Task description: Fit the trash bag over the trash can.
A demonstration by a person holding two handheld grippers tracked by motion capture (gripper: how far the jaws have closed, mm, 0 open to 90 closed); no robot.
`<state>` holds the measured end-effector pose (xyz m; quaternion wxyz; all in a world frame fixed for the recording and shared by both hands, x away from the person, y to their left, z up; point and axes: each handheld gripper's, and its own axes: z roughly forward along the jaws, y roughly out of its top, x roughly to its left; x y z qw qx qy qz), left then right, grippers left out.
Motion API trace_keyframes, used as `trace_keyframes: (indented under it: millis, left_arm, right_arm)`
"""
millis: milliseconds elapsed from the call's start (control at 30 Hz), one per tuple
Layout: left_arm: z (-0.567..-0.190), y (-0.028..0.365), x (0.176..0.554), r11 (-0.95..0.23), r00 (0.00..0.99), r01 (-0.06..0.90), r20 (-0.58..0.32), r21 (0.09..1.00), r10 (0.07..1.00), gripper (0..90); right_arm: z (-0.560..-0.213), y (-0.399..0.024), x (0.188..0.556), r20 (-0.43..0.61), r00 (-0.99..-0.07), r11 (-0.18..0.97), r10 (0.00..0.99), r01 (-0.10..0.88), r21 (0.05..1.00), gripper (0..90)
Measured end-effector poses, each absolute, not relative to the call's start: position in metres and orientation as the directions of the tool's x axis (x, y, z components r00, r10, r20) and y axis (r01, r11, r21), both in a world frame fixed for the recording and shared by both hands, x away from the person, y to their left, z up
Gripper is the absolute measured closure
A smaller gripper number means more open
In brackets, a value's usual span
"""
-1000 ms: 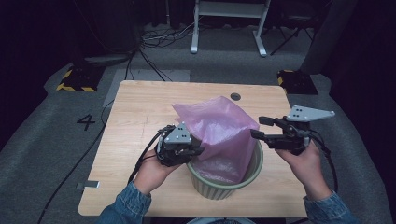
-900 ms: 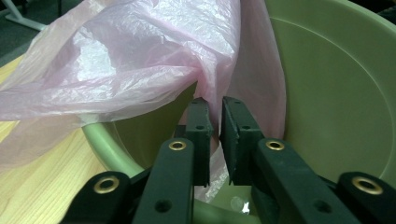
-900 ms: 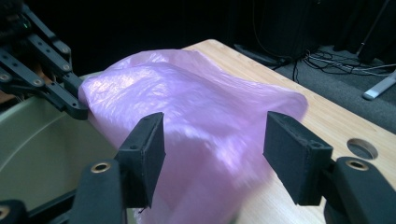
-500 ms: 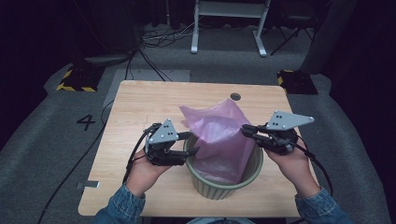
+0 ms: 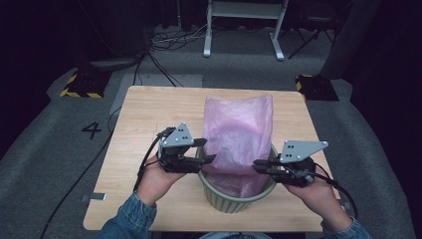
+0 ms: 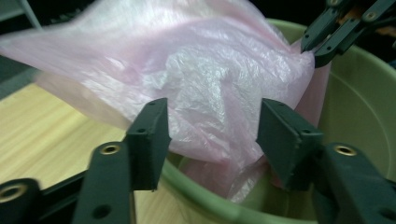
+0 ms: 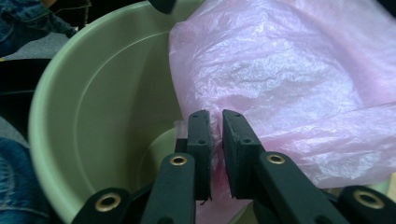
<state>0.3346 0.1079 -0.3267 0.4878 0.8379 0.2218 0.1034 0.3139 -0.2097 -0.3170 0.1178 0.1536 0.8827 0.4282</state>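
Observation:
A pink plastic bag (image 5: 239,134) stands tall out of a pale green bucket (image 5: 234,204) near the table's front edge. My left gripper (image 5: 208,151) is at the bucket's left rim. Its jaws have just sprung apart and drawn in a little. In the left gripper view it (image 6: 210,135) is open, with the bag (image 6: 205,70) bulging beyond the pads, untouched. My right gripper (image 5: 256,164) is at the right rim and its jaws have just been closing. In the right gripper view it (image 7: 216,135) is shut on a fold of the bag (image 7: 289,70) over the bucket (image 7: 102,93).
The wooden table (image 5: 149,114) has bare room behind and left of the bucket. Beyond it are a white metal stand (image 5: 244,30), loose cables (image 5: 164,45) and two yellow-and-black blocks (image 5: 79,84) on grey floor marked 4. A cable trails off the table's left side.
The right gripper has moved left and down to the bag's right side and shut on it. The left gripper has let go of the bag and opened. The bag now stands more upright.

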Motion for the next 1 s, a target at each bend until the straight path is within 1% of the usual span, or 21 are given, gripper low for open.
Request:
trace_keyframes:
  millis: [33, 100, 133, 200, 233, 267, 333, 400, 533, 633, 767, 833, 900, 967, 1000]
  left_arm:
    - [-0.327, 0.105, 0.335, -0.439, 0.885, 0.271, -0.043, 0.856, 0.463, 53.9]
    - [-0.329, 0.100, 0.333, -0.469, 0.896, 0.266, -0.037, 0.842, 0.442, 68.4]
    - [-0.330, 0.096, 0.333, -0.487, 0.903, 0.262, -0.034, 0.833, 0.428, 73.3]
    - [-0.332, 0.090, 0.331, -0.526, 0.910, 0.255, -0.017, 0.811, 0.415, 80.6]
    - [-0.333, 0.088, 0.331, -0.542, 0.913, 0.251, -0.011, 0.802, 0.408, 82.0]
    - [-0.334, 0.086, 0.331, -0.551, 0.916, 0.250, -0.011, 0.796, 0.400, 83.0]
    - [-0.335, 0.085, 0.331, -0.555, 0.917, 0.257, -0.018, 0.791, 0.398, 83.5]
    - [-0.336, 0.085, 0.332, -0.555, 0.918, 0.260, -0.025, 0.790, 0.396, 83.5]
    - [-0.338, 0.086, 0.332, -0.554, 0.920, 0.269, -0.039, 0.787, 0.391, 83.4]
    - [-0.338, 0.086, 0.331, -0.558, 0.920, 0.270, -0.041, 0.785, 0.389, 83.4]
    - [-0.339, 0.087, 0.331, -0.554, 0.921, 0.272, -0.045, 0.787, 0.387, 83.4]
    - [-0.339, 0.087, 0.331, -0.549, 0.920, 0.272, -0.047, 0.790, 0.388, 83.2]
    - [-0.339, 0.088, 0.331, -0.545, 0.921, 0.267, -0.045, 0.795, 0.386, 82.5]
    - [-0.338, 0.089, 0.330, -0.537, 0.925, 0.258, -0.045, 0.803, 0.378, 81.8]
    - [-0.338, 0.089, 0.329, -0.533, 0.924, 0.256, -0.042, 0.806, 0.380, 81.1]
  right_arm:
    - [-0.317, -0.210, 0.314, -0.072, -0.925, 0.588, 0.374, 0.176, 0.789, 80.6]
    - [-0.317, -0.209, 0.313, -0.065, -0.921, 0.594, 0.384, 0.193, 0.781, 79.2]
    - [-0.317, -0.209, 0.312, -0.062, -0.923, 0.592, 0.381, 0.192, 0.783, 78.1]
    - [-0.317, -0.209, 0.312, -0.039, -0.928, 0.573, 0.371, 0.195, 0.796, 73.7]
    - [-0.317, -0.210, 0.312, -0.030, -0.927, 0.562, 0.374, 0.201, 0.802, 69.2]
    - [-0.316, -0.210, 0.312, -0.041, -0.920, 0.557, 0.391, 0.201, 0.806, 64.9]
    - [-0.313, -0.213, 0.312, -0.085, -0.904, 0.553, 0.420, 0.181, 0.813, 60.0]
    - [-0.306, -0.219, 0.314, -0.082, -0.888, 0.507, 0.452, 0.180, 0.843, 54.1]
    - [-0.295, -0.229, 0.323, -0.098, -0.844, 0.430, 0.527, 0.166, 0.887, 48.2]
    - [-0.291, -0.235, 0.342, -0.068, -0.791, 0.379, 0.608, 0.214, 0.900, 44.4]
    - [-0.294, -0.238, 0.375, 0.021, -0.738, 0.327, 0.674, 0.323, 0.888, 40.3]
    - [-0.298, -0.236, 0.390, 0.064, -0.721, 0.312, 0.690, 0.377, 0.872, 40.6]
    - [-0.302, -0.233, 0.400, 0.101, -0.716, 0.310, 0.691, 0.419, 0.853, 44.7]
    - [-0.306, -0.229, 0.406, 0.120, -0.722, 0.319, 0.681, 0.441, 0.839, 53.0]
    - [-0.307, -0.227, 0.406, 0.122, -0.727, 0.329, 0.676, 0.446, 0.833, 61.4]
